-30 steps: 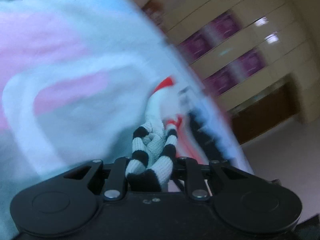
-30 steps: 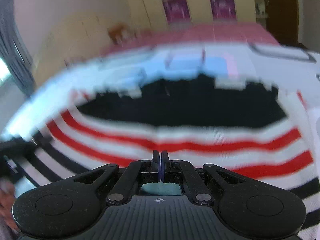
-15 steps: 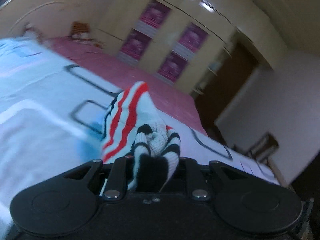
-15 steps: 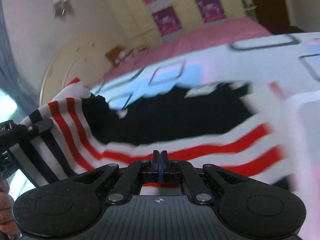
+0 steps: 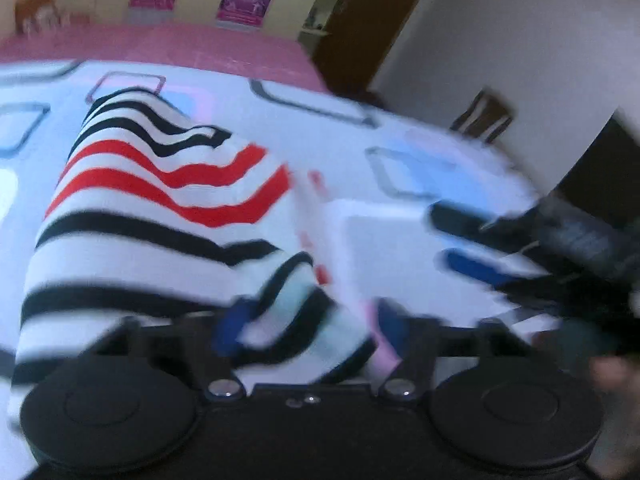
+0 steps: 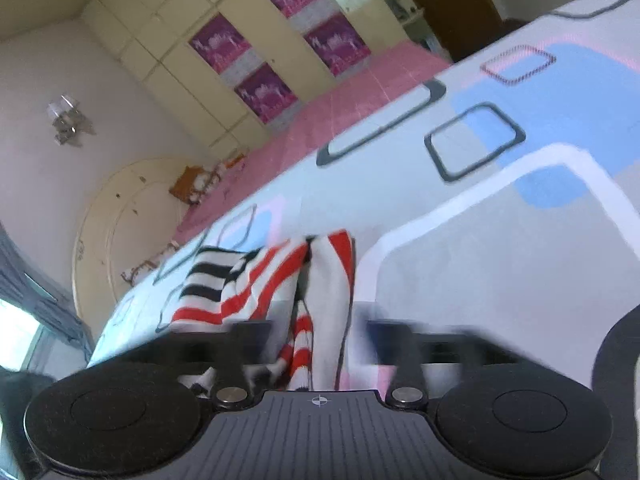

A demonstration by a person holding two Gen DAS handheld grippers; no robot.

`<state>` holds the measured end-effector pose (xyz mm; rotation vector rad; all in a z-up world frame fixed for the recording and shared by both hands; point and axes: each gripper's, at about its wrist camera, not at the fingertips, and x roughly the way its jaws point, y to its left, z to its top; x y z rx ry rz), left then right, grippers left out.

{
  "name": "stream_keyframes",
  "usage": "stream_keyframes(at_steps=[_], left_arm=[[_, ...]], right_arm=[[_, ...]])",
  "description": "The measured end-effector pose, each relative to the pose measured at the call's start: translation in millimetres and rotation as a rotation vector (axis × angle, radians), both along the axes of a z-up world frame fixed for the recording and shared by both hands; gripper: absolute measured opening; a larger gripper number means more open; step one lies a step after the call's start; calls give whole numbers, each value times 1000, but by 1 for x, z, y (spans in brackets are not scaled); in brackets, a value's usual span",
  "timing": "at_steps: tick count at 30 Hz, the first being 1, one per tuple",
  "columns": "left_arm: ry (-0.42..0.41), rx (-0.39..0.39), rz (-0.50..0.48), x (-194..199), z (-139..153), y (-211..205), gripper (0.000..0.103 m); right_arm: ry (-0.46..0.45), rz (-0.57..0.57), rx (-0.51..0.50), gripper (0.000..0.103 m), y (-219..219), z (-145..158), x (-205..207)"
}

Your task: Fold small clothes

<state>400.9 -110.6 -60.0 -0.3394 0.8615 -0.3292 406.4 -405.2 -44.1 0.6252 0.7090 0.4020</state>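
A home bedroom; a bed (image 6: 460, 208) with patterned bedsheet; a cream wardrobe (image 6: 192, 64); a rounded headboard (image 6: 116, 216).

The sweater (image 5: 152, 208) lies on the bed (image 5: 400, 224), spread ahead and to the left of the left claw (image 5: 308, 320), its near end lying between that claw's fingers. The right claw (image 5: 460, 240) sits to the right over the bed. Behind the bed stands the wardrobe (image 6: 240, 60), with a doorway (image 5: 372, 20) to its right.

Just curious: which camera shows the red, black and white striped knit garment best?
The left wrist view: the striped knit garment fills its left half, stripes clear though blurred. The right wrist view shows it smaller and bunched.
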Motion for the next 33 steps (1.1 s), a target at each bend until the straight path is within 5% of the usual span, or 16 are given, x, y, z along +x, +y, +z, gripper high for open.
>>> stream_keyframes(at_steps=[2, 6, 13, 18, 19, 20, 25, 27, 31, 33], left_arm=[[-34, -40, 29, -17, 20, 25, 73], [-60, 29, 182, -6, 27, 84, 45], [27, -5, 235, 43, -20, 123, 45], [49, -19, 197, 47, -34, 125, 45], [43, -16, 186, 47, -33, 126, 45], [38, -15, 173, 42, -29, 129, 45], [-56, -28, 66, 37, -26, 124, 38], [-63, 34, 4, 37, -28, 109, 40], [-95, 206, -98, 44, -26, 76, 40], [-84, 209, -124, 49, -24, 77, 40]], right_arm=[[6, 60, 36, 71, 5, 2, 3], [51, 163, 83, 66, 28, -1, 11], [198, 251, 25, 60, 69, -21, 39], [264, 263, -82, 58, 95, -30, 55], [244, 264, -118, 33, 101, -28, 54], [235, 269, -156, 26, 106, -28, 53], [28, 251, -273, 23, 107, 1, 16], [-31, 228, -331, 23, 102, 9, -4], [94, 189, -333, 23, 98, -32, 3], [113, 178, -322, 26, 99, -27, 3]])
